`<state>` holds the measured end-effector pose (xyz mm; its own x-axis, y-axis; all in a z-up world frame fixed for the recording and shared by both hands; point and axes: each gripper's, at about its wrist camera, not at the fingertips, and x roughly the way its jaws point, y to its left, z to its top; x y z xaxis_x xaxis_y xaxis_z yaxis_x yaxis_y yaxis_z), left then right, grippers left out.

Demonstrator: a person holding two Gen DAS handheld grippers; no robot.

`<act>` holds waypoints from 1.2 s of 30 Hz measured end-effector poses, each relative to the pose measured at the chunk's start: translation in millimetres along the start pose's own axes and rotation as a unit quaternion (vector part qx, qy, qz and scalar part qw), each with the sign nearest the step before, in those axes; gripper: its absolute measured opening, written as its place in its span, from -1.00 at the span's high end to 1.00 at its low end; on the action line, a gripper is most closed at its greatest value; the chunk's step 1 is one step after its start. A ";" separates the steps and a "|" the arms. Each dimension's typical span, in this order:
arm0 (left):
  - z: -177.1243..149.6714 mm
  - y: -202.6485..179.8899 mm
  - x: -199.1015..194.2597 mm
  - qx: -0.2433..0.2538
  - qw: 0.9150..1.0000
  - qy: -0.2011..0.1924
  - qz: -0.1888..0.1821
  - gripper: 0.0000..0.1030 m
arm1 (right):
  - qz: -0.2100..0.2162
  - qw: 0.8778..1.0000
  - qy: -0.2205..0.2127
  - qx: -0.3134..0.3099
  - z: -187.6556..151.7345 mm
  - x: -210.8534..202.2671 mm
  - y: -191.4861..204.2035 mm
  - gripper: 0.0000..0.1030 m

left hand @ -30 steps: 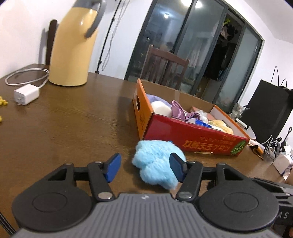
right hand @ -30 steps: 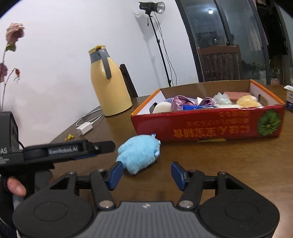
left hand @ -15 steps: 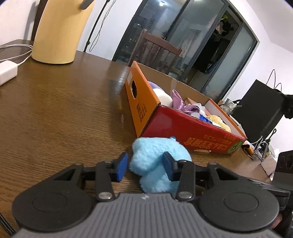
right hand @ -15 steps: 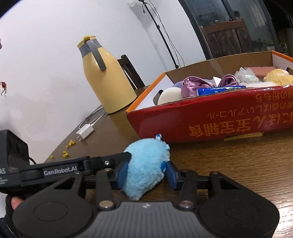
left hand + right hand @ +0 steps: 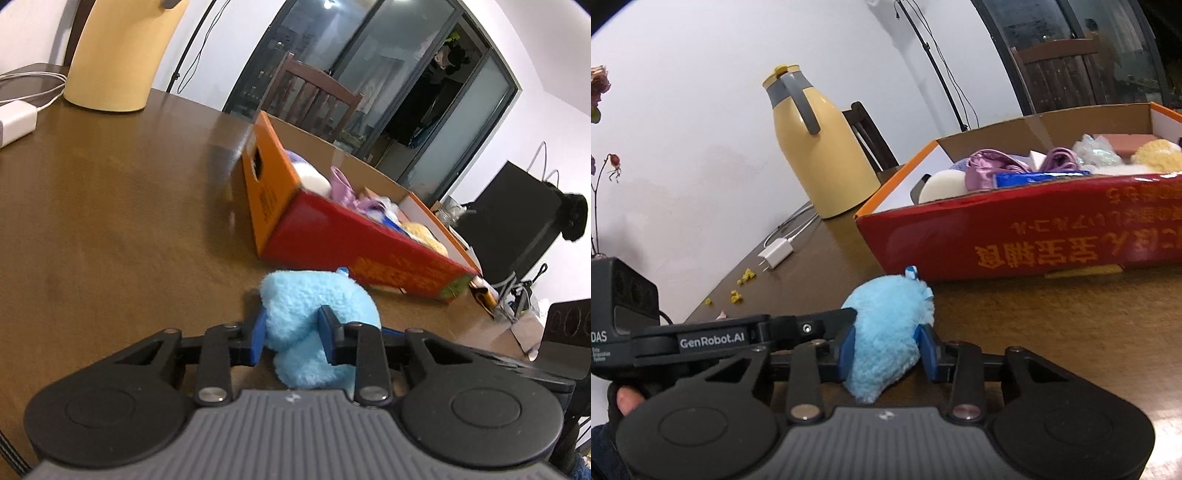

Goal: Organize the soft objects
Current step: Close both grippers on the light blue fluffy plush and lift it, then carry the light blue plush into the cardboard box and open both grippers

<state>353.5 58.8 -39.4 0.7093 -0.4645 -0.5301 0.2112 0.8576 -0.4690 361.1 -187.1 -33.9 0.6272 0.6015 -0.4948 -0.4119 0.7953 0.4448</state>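
Left to right on the wooden table (image 5: 110, 221): white charger (image 5: 775, 254) with its cable, yellow crumbs (image 5: 746, 275), yellow thermos jug (image 5: 820, 155), then the blue plush toy (image 5: 314, 314) lying just in front of the red cardboard box (image 5: 1034, 236), close but apparently not touching.

Left gripper (image 5: 291, 336): jaws closing, blue pads already dented into one lobe of the plush. Right gripper (image 5: 886, 350): jaws closing too, pads pressing into the other end, so both have it pinched.

Handling, my read: very light, fully squashy, fuzzy pile so unlikely to slip, nothing to break. Grip the bulk of the body, not the small tag (image 5: 911, 272) on top; a shallow pinch would only catch fur.

Room: box wall right ahead is the edge to clear, so lift first. Box is already crowded with satin scrunchies (image 5: 990, 170), a white sponge (image 5: 942, 184) and a yellow plush (image 5: 1156, 155); free floor shows only at its near-left corner. Table left of the toy is open.
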 end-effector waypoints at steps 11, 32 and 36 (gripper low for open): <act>-78.4 -65.5 -41.6 0.017 1.000 -0.003 -0.007 0.46 | -0.018 1.000 -0.007 0.005 -61.9 -94.6 1.0 0.30; -74.6 -162.1 -73.6 0.098 0.993 -0.051 -0.048 0.47 | -0.037 0.995 -0.096 -0.015 -64.6 -208.6 2.4 0.30; -45.4 -170.4 -60.9 0.111 0.990 -0.069 -0.050 0.47 | -0.039 0.992 -0.116 -0.024 -36.7 -205.1 -4.7 0.30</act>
<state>243.8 -69.1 40.7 0.7586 -0.5289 -0.3804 0.4170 0.8428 -0.3403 210.1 -311.4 38.2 0.7918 0.5085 -0.3383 -0.3833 0.8450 0.3729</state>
